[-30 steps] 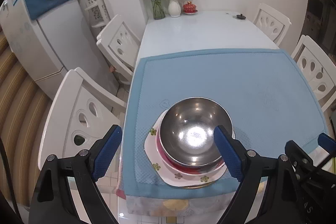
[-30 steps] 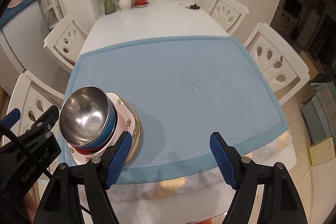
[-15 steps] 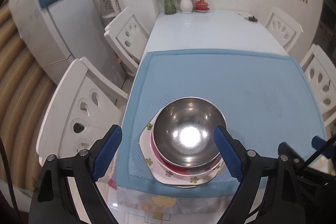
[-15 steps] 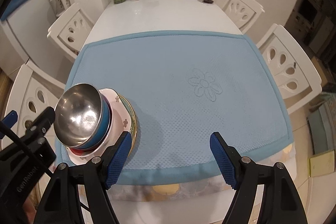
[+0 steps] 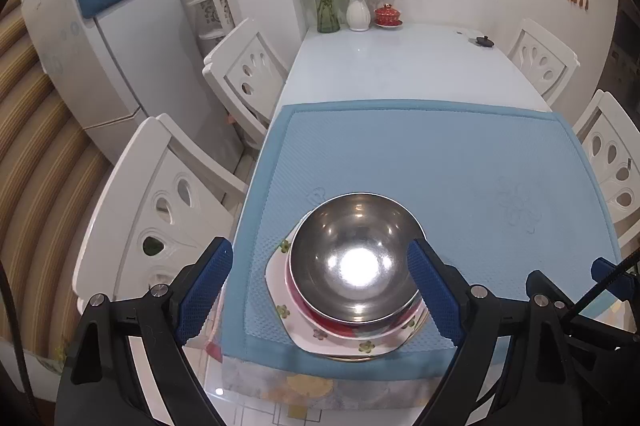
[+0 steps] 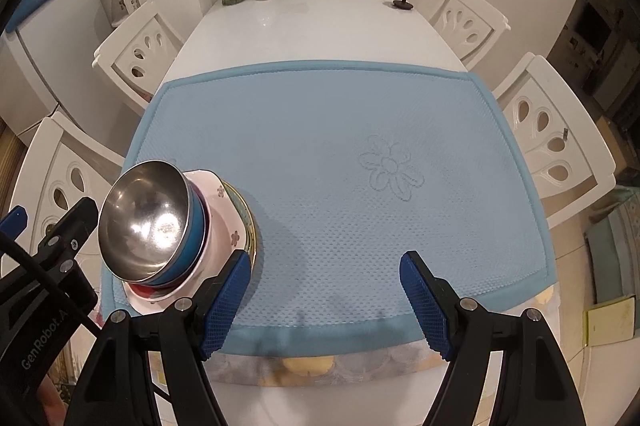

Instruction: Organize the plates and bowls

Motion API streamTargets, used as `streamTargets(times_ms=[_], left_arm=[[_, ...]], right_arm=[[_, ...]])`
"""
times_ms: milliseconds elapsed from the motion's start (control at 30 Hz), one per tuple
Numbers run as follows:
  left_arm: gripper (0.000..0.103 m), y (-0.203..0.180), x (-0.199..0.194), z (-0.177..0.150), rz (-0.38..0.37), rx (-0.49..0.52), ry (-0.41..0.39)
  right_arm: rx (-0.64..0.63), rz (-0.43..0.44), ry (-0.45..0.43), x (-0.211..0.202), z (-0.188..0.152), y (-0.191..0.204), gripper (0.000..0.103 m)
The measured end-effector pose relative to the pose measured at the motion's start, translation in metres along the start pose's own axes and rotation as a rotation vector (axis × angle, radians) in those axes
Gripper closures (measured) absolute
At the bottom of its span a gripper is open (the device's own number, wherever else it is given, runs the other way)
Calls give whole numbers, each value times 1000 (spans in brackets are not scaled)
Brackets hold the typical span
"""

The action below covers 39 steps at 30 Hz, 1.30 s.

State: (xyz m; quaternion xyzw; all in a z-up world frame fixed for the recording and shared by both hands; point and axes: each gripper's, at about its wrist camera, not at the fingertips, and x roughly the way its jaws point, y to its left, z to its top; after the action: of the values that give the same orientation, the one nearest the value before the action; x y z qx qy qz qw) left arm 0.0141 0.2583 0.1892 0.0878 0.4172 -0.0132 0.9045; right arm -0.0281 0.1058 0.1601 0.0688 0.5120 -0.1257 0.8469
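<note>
A shiny round steel bowl [image 5: 354,262] sits on top of a stack at the near left corner of a big soft blue mat [image 6: 340,162] with a bumpy, dotted feel and a flower shape pressed into it. Under the steel bowl is a blue bowl [image 6: 195,232], and under that a red one [image 5: 320,318] peeks out. These bowls rest on a white plate with straight edges and small flowers painted on it [image 5: 298,336], and a round plate with a yellow-green rim [image 6: 249,222] lies at the very bottom. The mat covers the near part of a smooth, glossy white table [image 5: 400,66]. At the far end of the table stand a clear glass vase with green stems [image 5: 327,8], a ribbed white vase with blue and white flowers [image 5: 357,11], and a small red cup with a lid on a saucer [image 5: 387,15]. White wooden chairs with teardrop holes [image 5: 160,210] stand around the table. The left gripper [image 5: 320,286] hangs over the stack with its black arms and rough blue pads spread wide apart, one pad on each side of the steel bowl, and it holds nothing. The right gripper [image 6: 326,300] is also spread apart and holds nothing, with only bare mat between its pads, just to the right of the stack.
</note>
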Motion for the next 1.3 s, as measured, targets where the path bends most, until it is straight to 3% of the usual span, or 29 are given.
streamTargets(times_ms=[400,1300], left_arm=[[15,9,-7,-1,-12,13,-36],[15,10,-4,-7,-32,33,-6]], right_arm=[[8,-29,-27,-7,-5,10,28],[31,-40,-24,-13,-17,12,28]])
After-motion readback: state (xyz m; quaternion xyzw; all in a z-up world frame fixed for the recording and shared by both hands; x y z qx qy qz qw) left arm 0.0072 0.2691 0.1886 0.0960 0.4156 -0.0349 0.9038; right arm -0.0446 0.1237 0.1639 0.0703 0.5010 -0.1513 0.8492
